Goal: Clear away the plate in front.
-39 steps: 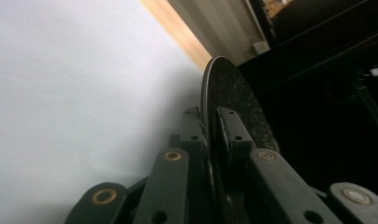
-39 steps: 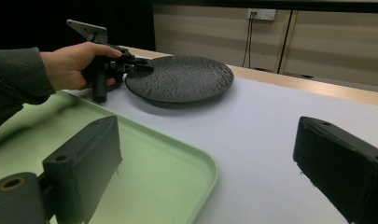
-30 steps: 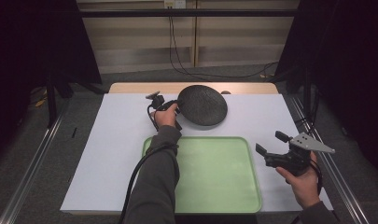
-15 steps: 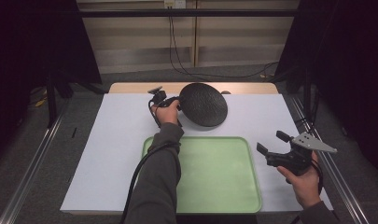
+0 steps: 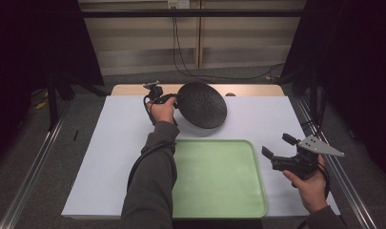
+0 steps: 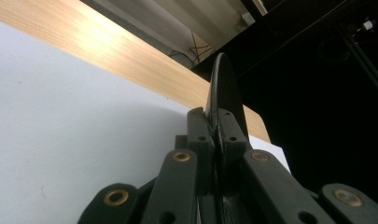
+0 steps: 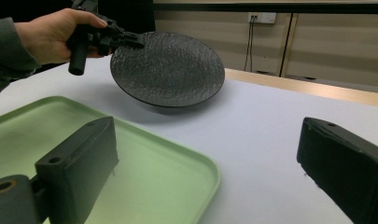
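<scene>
We have the left gripper clamped on the rim of the black plate, jaws pinched tight on its near-left edge. In the left gripper view, the plate runs edge-on between the two jaws, squeezed from both sides. The plate is tilted, its gripped side raised off the counter, out at the far middle of the white surface and just beyond the green tray. From the right gripper view we see the plate with its textured face tipped toward us, a shadow beneath it, and the left gripper biting its upper-left rim; whether the low edge touches the counter, we cannot tell.

Over on the right, our right gripper hangs above the counter just beside the tray's right edge, jaws spread wide and holding nothing. Its own view shows the tray corner lying between those two parted jaws.
</scene>
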Demonstrator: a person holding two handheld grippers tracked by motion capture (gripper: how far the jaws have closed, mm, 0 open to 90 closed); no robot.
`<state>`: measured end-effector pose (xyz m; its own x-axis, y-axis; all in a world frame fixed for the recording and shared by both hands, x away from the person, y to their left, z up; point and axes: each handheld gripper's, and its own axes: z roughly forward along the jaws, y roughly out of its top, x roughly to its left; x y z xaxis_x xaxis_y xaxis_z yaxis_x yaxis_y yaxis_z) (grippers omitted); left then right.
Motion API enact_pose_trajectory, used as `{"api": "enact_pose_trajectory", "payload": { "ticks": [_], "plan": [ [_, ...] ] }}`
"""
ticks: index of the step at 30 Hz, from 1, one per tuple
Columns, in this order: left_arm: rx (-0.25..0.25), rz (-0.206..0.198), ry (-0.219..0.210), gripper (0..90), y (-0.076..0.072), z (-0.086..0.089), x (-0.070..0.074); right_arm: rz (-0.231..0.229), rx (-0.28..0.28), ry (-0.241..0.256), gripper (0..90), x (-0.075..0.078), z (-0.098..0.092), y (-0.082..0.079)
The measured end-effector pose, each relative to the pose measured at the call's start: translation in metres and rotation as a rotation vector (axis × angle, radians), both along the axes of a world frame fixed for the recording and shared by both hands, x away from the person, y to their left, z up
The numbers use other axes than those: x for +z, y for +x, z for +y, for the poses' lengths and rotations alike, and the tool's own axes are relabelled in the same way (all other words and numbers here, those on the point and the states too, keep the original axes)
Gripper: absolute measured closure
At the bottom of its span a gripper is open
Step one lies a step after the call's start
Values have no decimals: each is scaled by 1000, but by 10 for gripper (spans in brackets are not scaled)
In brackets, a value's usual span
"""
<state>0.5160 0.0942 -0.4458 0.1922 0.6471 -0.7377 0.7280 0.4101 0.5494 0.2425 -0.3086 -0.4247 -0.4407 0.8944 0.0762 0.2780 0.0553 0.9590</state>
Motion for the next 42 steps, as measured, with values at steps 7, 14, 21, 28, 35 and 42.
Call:
{"api": "enact_pose_trajectory", "payload": {
  "ticks": [7,14,21,28,35,42],
  "plan": [
    [-24,-1,8,868,-6,12,16,0,3,-6,15,-1,2,0],
    [-56,-2,15,868,-12,22,26,-5,5,-7,1,-1,4,1],
    [-105,-7,44,868,-19,27,33,-5,16,-11,0,-2,6,0],
    [-151,-10,51,868,-27,30,39,-15,24,-22,0,-3,7,0],
    [-197,-11,59,868,-35,35,47,-21,36,-41,0,-3,9,0],
    [-245,-8,63,868,-43,38,50,-15,45,-44,0,-4,10,0]
  ]
}}
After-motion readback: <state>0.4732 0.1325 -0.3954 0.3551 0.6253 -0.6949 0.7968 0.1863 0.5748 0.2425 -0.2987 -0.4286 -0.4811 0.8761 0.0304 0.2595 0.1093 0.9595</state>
